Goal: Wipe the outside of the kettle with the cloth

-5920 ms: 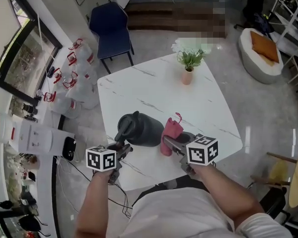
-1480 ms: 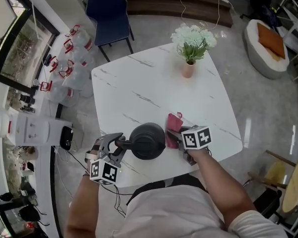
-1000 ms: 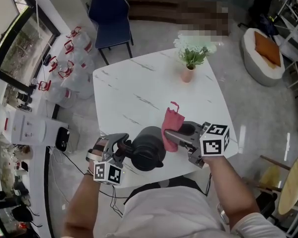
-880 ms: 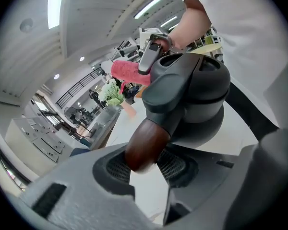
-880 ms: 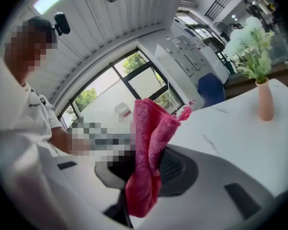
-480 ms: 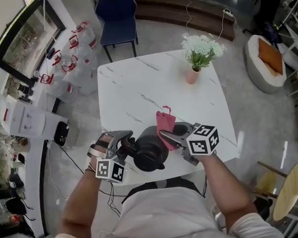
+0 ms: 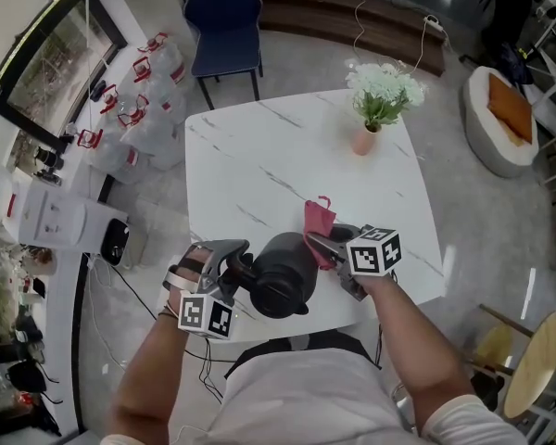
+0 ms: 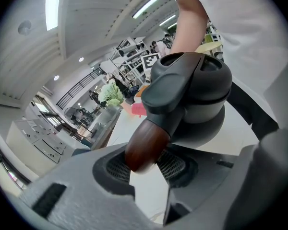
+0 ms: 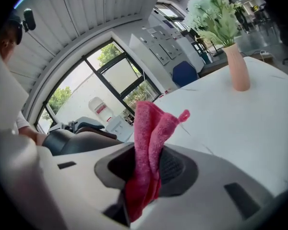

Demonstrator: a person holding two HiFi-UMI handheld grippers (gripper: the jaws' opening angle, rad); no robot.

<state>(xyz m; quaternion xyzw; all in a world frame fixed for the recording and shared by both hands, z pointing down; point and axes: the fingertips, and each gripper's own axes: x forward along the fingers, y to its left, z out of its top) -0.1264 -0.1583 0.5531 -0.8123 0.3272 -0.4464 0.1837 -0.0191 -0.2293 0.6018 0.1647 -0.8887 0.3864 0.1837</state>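
Note:
A dark grey kettle (image 7: 283,286) stands near the front edge of the white marble table (image 7: 259,165). My left gripper (image 7: 235,265) is shut on its brown wooden handle (image 8: 144,145), which sticks out to the left. The kettle body (image 8: 197,95) fills the left gripper view. My right gripper (image 7: 324,246) is shut on a folded pink cloth (image 7: 319,224), held against the kettle's right side. In the right gripper view the cloth (image 9: 151,138) stands up between the jaws of the right gripper (image 9: 146,169), with the kettle (image 9: 81,140) at the left.
A pink vase of white flowers (image 7: 369,135) stands at the table's far right, also in the right gripper view (image 9: 237,71). A blue chair (image 7: 224,12) stands beyond the table. Bags (image 7: 139,91) lie on the floor at the left.
My right gripper has come down with the pink cloth alongside the kettle's right flank. The left gripper has kept its hold on the handle in the same place.

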